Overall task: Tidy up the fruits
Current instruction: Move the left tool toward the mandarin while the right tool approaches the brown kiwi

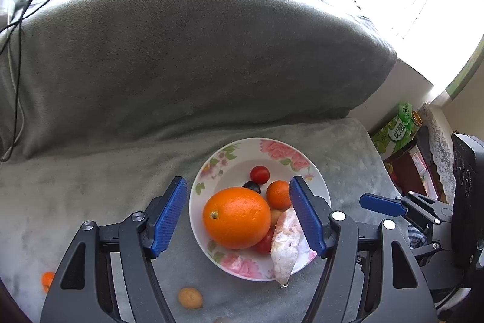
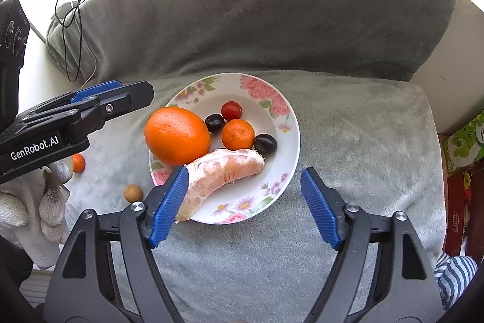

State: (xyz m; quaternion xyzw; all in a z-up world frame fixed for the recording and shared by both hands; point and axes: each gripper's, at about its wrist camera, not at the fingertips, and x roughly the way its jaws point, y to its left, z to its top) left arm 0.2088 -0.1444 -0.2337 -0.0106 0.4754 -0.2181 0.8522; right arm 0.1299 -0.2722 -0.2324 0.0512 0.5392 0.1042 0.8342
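A flower-rimmed plate (image 1: 314,180) (image 2: 290,123) rests on a grey blanket. It holds a big orange (image 1: 237,217) (image 2: 177,135), a small mandarin (image 1: 278,194) (image 2: 238,134), a cherry tomato (image 1: 259,174) (image 2: 231,110), dark grapes (image 2: 265,143) and a peeled citrus segment (image 1: 286,244) (image 2: 224,168). My left gripper (image 1: 237,182) is open, with the orange lying between its fingers untouched. My right gripper (image 2: 244,171) is open over the plate's near rim, its left finger beside the segment's end. A second mandarin (image 2: 78,163) and a brown longan (image 2: 133,192) lie on the blanket left of the plate.
The blanket-covered backrest (image 1: 196,56) rises behind the plate. Cables (image 1: 18,20) trail at the back left. Green cartons (image 1: 393,132) and red boxes stand off the right edge. A white-gloved hand (image 2: 51,202) holds the left gripper.
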